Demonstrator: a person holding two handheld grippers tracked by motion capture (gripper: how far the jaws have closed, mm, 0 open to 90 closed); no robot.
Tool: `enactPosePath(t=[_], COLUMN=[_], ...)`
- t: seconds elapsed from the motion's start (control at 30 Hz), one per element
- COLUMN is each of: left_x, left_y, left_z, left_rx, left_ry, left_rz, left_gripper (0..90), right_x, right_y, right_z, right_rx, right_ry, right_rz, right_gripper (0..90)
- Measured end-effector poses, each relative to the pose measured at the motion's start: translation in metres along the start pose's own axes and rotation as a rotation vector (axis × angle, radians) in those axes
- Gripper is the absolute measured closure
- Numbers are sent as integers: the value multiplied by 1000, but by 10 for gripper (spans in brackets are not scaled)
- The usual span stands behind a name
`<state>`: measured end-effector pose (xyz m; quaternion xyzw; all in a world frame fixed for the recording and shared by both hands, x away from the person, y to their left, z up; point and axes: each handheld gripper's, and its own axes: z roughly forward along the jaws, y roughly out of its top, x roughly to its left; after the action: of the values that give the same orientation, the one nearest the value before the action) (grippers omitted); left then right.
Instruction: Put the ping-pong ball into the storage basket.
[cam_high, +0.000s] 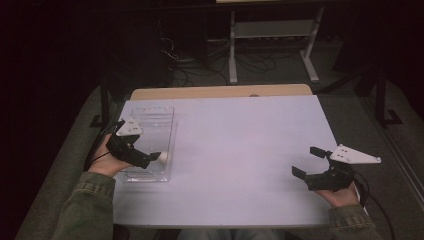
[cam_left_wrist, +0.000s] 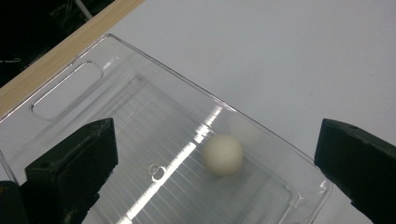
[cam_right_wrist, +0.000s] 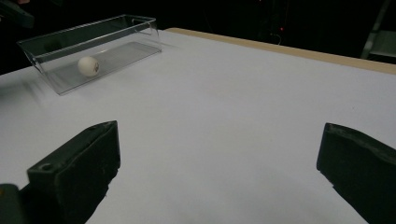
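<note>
Hovering with its jaws spread wide and holding nothing, the left gripper hangs over the near end of the clear tray. Between and just beyond its jaws, in the left gripper view, lies the white ball, resting on the ribbed tray floor close to the long wall on the table's inner side; the high view places it at the gripper's tips. The ball is round and so offers no preferred grasp axis. The tray's long axis runs away from the person, and that side wall stands just beside the ball, so a jaw coming down on that side would likely meet the wall. The left gripper is by far the nearer of the two. The right gripper, likewise wide open and empty, is held above the bare white table near its right edge, well apart from the tray; its own view shows tray and ball far off across open tabletop. Nothing else lies on the table.
</note>
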<state>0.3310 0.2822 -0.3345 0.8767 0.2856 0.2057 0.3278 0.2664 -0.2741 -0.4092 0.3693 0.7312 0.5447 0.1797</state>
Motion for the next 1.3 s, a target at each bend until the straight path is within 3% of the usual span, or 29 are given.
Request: enactPosePath(t=[0.87,0.9,1.3], left_x=[-1,-1,-5], left_y=[-33,-36,-55], left_z=[-17,-19,-21], left_rx=[-178,-198,-305], left_ry=[83,88,105], left_rz=[-116,-135,-189], left_gripper=[0,0,0], right_x=[0,0,0], right_y=[0,0,-1], right_z=[0,0,1], right_rx=[-1,-1,3], right_ry=[0,1,0], right_rz=[1,2,0], right_gripper=[0,0,0])
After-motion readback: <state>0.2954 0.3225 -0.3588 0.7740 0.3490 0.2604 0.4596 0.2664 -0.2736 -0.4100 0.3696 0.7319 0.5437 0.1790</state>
